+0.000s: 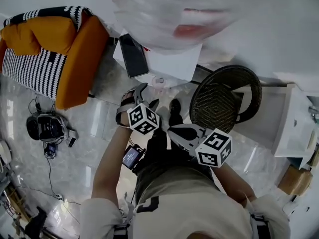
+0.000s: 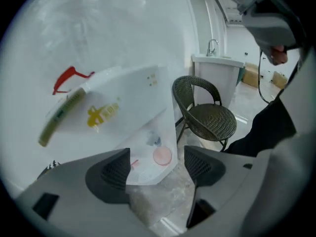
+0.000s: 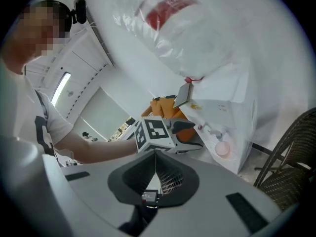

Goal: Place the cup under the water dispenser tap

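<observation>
A small pink cup (image 2: 162, 156) stands in the bay of the white water dispenser (image 2: 128, 102), below its taps (image 2: 154, 141); the right gripper view shows that cup (image 3: 223, 149) too. My left gripper (image 2: 157, 169) is open and empty, apart from the cup and aimed down at the dispenser's front. In the head view it (image 1: 144, 96) hangs just before the dispenser (image 1: 169, 61). My right gripper (image 3: 155, 169) has its pads together with nothing between them and sits behind the left one (image 3: 170, 132). From the head view it (image 1: 175, 130) is low, near my legs.
A large bottle wrapped in plastic (image 3: 187, 28) tops the dispenser, and a dark phone (image 1: 133, 55) lies on it. A wicker chair (image 1: 224, 101) stands to the right, an orange armchair (image 1: 60, 59) to the left. A white cabinet (image 1: 294, 128) is at far right, a small device (image 1: 47, 128) with cables on the floor.
</observation>
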The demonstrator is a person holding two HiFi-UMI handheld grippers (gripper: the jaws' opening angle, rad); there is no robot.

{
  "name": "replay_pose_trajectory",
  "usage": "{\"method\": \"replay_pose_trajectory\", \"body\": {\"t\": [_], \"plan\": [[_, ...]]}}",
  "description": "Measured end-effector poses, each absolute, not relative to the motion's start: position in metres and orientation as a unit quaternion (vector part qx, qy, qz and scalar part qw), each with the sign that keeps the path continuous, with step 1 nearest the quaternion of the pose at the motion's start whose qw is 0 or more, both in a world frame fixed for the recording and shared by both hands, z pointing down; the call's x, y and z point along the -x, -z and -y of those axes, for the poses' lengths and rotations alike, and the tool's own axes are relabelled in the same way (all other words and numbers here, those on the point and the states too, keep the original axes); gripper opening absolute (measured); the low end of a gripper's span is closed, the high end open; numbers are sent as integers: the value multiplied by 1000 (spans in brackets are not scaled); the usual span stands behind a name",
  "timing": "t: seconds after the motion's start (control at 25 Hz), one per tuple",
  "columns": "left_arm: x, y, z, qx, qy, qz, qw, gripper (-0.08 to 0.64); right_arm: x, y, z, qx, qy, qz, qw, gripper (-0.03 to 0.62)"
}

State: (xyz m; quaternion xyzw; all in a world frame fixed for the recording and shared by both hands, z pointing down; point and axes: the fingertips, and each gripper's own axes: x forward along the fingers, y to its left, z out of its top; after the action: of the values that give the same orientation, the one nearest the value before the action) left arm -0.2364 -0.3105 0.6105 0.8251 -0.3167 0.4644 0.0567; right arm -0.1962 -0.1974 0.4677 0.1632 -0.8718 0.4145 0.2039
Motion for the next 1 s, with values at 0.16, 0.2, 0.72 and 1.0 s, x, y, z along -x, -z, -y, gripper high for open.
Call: {"method": "replay_pose_trajectory", "body": {"t": [0.16, 0.2, 0.72, 1.0], "plan": [[244, -560, 315, -836, -432, 337, 24, 379, 205, -452, 194, -154, -399, 881, 204, 28], [246, -547, 316, -838, -423, 343, 14, 379, 207, -449, 193, -152, -396, 882, 205, 28], [287, -428, 315, -865, -250, 435, -8, 339, 240, -402, 200, -138, -340, 910, 194, 28], [277, -382, 306, -878, -183, 442, -13, 251, 232, -392, 199, -144, -331, 914, 187, 28]]}}
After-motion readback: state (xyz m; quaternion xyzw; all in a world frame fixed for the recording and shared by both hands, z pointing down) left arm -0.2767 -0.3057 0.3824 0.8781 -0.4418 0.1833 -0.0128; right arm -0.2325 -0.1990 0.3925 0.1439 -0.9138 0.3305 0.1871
